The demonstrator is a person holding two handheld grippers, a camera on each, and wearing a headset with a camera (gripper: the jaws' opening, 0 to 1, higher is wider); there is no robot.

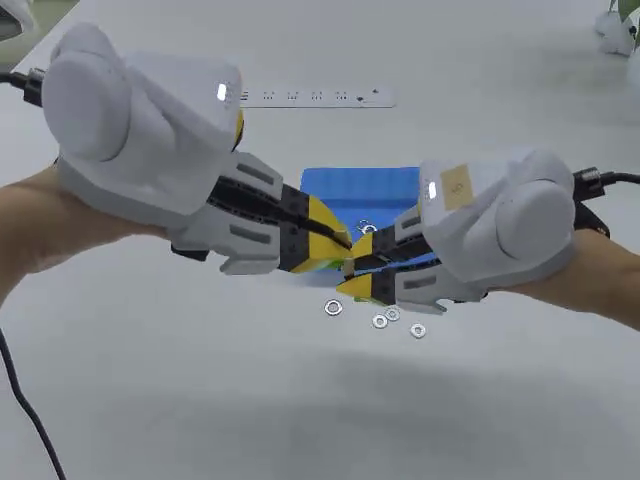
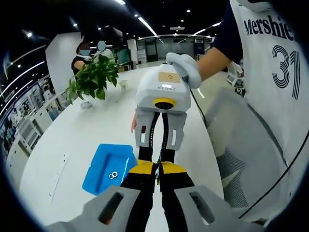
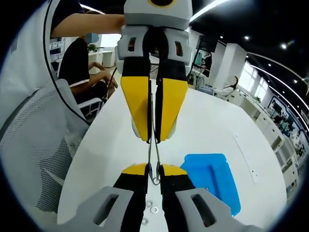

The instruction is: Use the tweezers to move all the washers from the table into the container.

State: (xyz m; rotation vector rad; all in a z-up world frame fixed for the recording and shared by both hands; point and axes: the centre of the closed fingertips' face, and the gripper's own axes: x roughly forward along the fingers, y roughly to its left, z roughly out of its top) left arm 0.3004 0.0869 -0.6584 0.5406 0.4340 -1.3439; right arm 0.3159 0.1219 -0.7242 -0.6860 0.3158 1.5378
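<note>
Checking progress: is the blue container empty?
Not empty: washers lie inside the blue container; loose washers lie outside it on the table.

The right gripper point(image 3: 153, 168) and the left gripper point(image 3: 153, 138), at twelve o'clock, both clamp the tweezers point(image 3: 149, 152); blue container point(image 3: 212, 181) at four o'clock, washers point(image 3: 154, 209) at six.

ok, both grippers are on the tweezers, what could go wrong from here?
1. The thin tweezers sit pinched between left gripper and right gripper; a mistimed release may drop them.
2. Loose washers lie on the table just below; a drop or low sweep could scatter them away from the blue container.
</note>
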